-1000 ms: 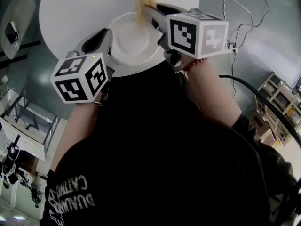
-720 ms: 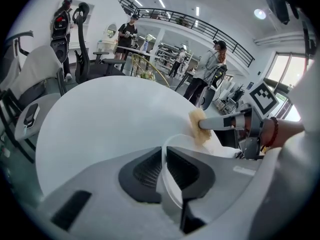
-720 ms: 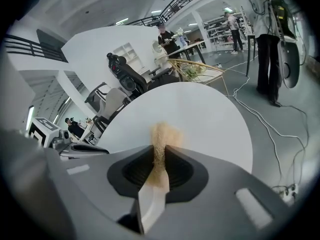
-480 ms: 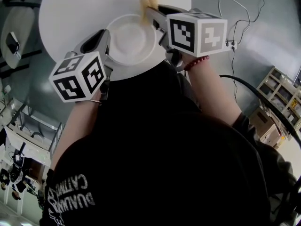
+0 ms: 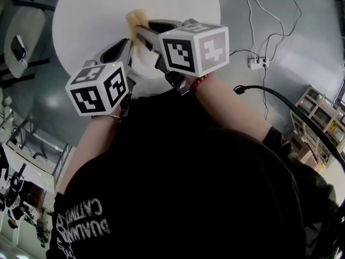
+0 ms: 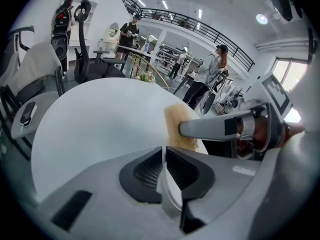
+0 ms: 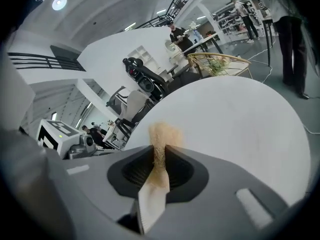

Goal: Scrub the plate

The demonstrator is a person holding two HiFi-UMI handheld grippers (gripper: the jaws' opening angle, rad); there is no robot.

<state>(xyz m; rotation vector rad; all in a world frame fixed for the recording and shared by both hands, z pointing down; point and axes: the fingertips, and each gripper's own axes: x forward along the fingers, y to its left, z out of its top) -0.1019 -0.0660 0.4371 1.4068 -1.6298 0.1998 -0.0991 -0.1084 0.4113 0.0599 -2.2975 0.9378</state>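
With the left tongs (image 6: pixel 163 171) pinching the plate (image 6: pixel 171 196) by its rim at the worktop's (image 5: pixel 91 15) near edge and the right tongs (image 7: pixel 160 159) clamped on the sponge (image 7: pixel 161 134) farther in over the worktop – a hard scrub could lever the plate from that thin grip.

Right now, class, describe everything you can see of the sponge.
The sponge is a thin, tan, fibrous pad, fuzzy at its far end, with a paler whitish strip at its near end. It stands on edge, pinched between the jaws of the right hand-held gripper, and its frayed tip sticks out beyond them. It is above the white table, close to the plate. Whether it touches the plate is unclear.
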